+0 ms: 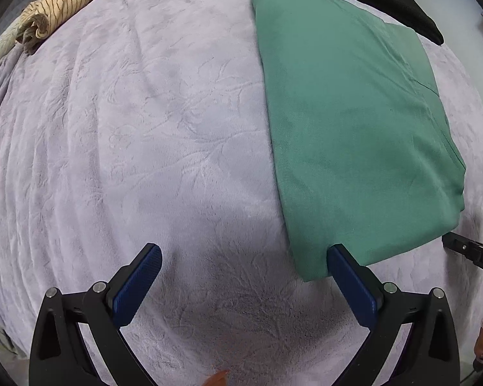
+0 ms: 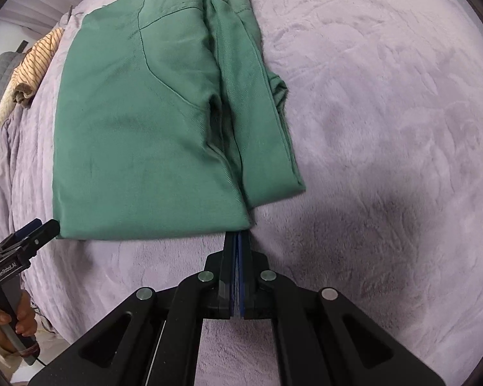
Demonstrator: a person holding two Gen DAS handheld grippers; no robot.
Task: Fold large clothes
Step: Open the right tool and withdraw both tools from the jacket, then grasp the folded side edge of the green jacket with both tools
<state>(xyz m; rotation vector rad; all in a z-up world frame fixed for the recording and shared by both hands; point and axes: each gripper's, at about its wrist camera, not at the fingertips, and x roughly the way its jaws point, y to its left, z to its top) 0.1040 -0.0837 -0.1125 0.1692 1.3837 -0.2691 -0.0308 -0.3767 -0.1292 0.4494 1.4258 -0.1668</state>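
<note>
Right gripper (image 2: 238, 236) pinched together at green trousers' (image 2: 151, 135) near corner, cloth between the pads I can't confirm; left gripper (image 1: 244, 267) spread beside the hem on the blanket (image 1: 128, 144). I reckon next fold: left needs to clamp its corner.

My green trousers (image 2: 138, 135) are matt woven twill cloth, smooth with stitched seams; the lilac blanket (image 1: 128, 160) is plush, embossed fleece; my left tool (image 1: 244, 276) has matt black plastic arms, ribbed blue pads (image 1: 138, 286) and shiny metal pins (image 1: 99, 287)
</note>
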